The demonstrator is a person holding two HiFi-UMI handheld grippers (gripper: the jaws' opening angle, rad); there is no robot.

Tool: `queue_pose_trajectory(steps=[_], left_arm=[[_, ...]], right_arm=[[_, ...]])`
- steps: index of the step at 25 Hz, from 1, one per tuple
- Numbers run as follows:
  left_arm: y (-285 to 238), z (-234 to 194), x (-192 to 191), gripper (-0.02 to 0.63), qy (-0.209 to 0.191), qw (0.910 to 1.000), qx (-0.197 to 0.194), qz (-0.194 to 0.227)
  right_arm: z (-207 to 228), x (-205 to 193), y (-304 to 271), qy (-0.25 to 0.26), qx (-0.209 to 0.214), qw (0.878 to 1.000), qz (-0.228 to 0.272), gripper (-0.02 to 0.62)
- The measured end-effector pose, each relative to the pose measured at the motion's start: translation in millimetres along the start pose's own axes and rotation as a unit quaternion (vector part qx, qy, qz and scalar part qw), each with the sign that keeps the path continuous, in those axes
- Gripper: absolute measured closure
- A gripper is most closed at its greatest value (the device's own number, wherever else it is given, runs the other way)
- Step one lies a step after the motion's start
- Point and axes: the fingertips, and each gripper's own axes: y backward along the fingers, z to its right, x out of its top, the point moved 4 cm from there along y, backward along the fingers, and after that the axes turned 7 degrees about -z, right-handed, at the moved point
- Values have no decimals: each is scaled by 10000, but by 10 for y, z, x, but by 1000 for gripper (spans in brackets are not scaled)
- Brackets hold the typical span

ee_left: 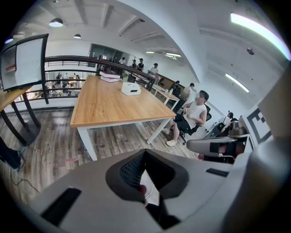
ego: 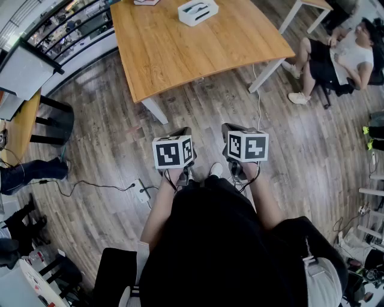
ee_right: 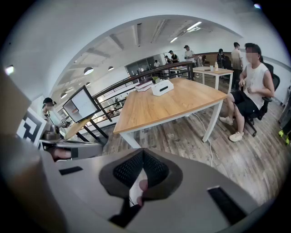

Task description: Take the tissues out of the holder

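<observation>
1. Both tools are held low and close to the person's body, well back from the worktop [ego: 174,60]. I judge nothing has been reached for yet.
2. The left hand-held gripper [ego: 182,133] has its jaws pressed together with nothing between them. The right hand-held gripper [ego: 231,129] is the same.
3. The white tissue holder [ego: 197,11] sits towards the far end of the worktop, about midway between its side edges. It is well apart from both tools, so the person probably has to step closer first.
4. The worktop's far edge is cut off in the head view.
5. The holder is too small to tell whether a tissue sticks out of its dark opening.
</observation>
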Motion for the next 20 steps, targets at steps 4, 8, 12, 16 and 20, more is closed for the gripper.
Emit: queue_pose_trajectory(steps=[4, 8, 12, 16, 20], left_arm=[[-12, 20, -13, 595, 7, 10000, 20, -2], [-28, 35, -16, 595, 26, 10000, 41, 10], [-46, 62, 8, 595, 80, 9999, 77, 18], [-67, 130, 51, 595, 96, 9999, 105, 71], [-113, 200, 109, 595, 91, 9998, 129, 114]], right_arm=[[8, -4, 3, 18, 61, 10000, -14, 584], [27, 6, -6, 67, 103, 9999, -11, 584], [84, 47, 11, 78, 122, 9999, 49, 584], [131, 106, 73, 115, 373, 9987, 313, 584], [222, 162, 145, 118, 610, 9964, 581, 584]])
